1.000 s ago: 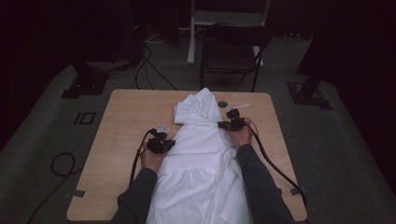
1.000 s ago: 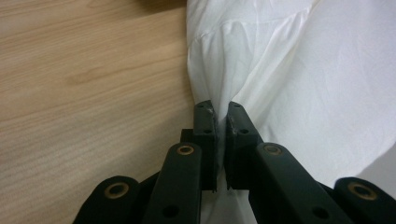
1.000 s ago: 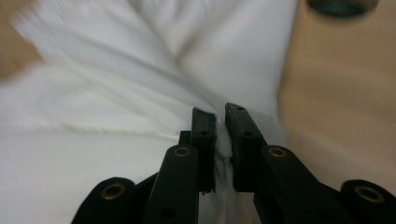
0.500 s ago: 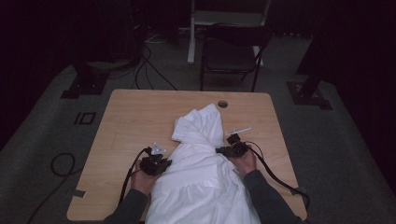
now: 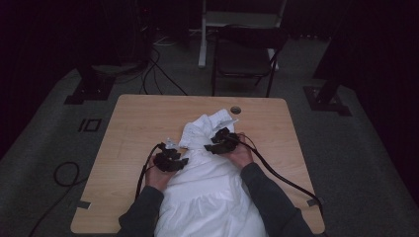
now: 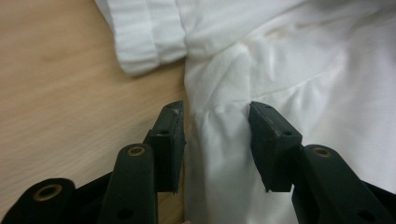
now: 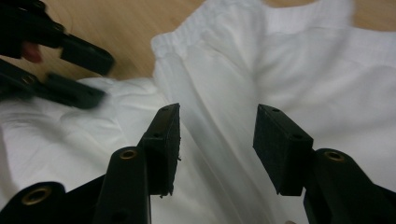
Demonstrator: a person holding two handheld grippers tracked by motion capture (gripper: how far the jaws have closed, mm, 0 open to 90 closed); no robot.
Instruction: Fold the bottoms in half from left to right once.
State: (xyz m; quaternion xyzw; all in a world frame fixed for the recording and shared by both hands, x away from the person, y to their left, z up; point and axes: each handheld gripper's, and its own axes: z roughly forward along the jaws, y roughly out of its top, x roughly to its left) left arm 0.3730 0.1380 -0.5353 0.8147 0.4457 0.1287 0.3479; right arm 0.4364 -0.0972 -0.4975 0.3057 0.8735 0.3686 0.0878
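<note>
High view: two claws spread over a white garment (image 5: 207,187) on the desk (image 5: 133,128).
Left claw (image 5: 179,161) has just been opening; its jaws stand apart around a gathered fold at the garment's left edge, pads off the cloth. Right claw (image 5: 217,143) has just been opening too, jaws wide above the crumpled upper part, gripping nothing.

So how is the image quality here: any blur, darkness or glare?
High view: dim, the room around the table nearly black. Left gripper view: evenly lit, white garment crisp, no glare. Right gripper view: the far left gripper is motion-smeared; the cloth is softly focused.
</note>
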